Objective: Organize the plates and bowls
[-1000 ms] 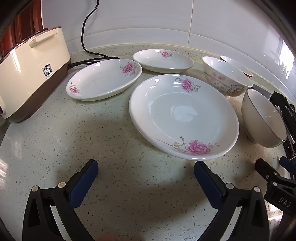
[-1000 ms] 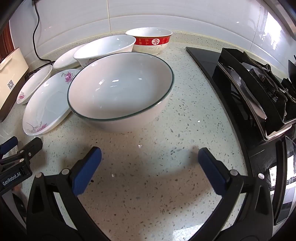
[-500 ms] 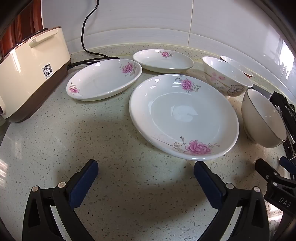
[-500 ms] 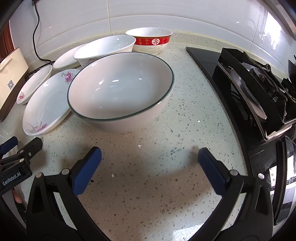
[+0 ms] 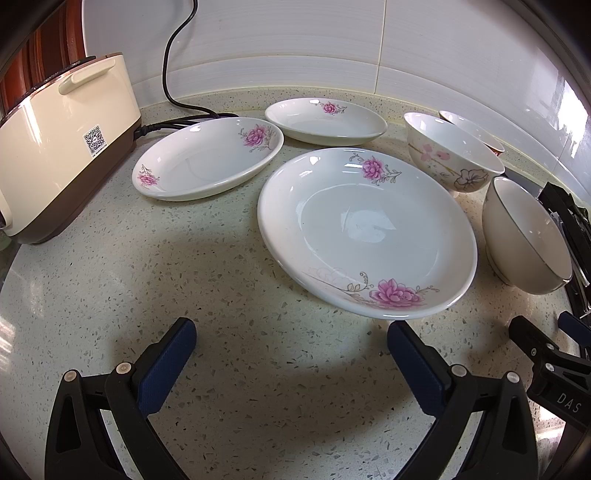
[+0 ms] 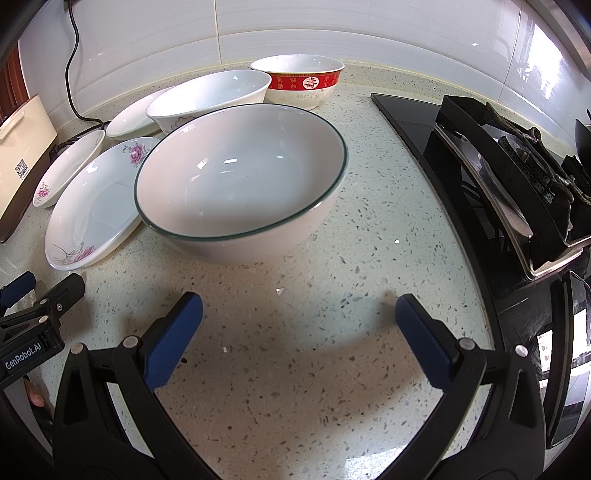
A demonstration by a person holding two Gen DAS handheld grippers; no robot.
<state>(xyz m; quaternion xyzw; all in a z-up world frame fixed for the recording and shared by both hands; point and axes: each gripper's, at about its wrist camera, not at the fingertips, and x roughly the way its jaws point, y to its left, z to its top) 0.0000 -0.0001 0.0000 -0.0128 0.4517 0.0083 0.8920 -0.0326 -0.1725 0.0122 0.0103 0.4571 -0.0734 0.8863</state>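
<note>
In the left wrist view, a large flowered plate (image 5: 365, 229) lies just ahead of my open, empty left gripper (image 5: 291, 339). A medium flowered plate (image 5: 207, 162) and a small one (image 5: 325, 120) lie behind it. A flowered bowl (image 5: 452, 155), a red-banded bowl (image 5: 471, 131) and a green-rimmed bowl (image 5: 524, 236) stand to the right. In the right wrist view, the green-rimmed bowl (image 6: 240, 181) stands just ahead of my open, empty right gripper (image 6: 299, 314). The large plate (image 6: 92, 203), flowered bowl (image 6: 210, 98) and red-banded bowl (image 6: 299, 85) are beside and behind it.
A cream appliance (image 5: 55, 144) with a black cord (image 5: 173, 66) stands at the left on the speckled counter (image 5: 221, 277). A black gas hob (image 6: 517, 177) borders the counter on the right. A tiled wall (image 6: 295, 33) runs along the back.
</note>
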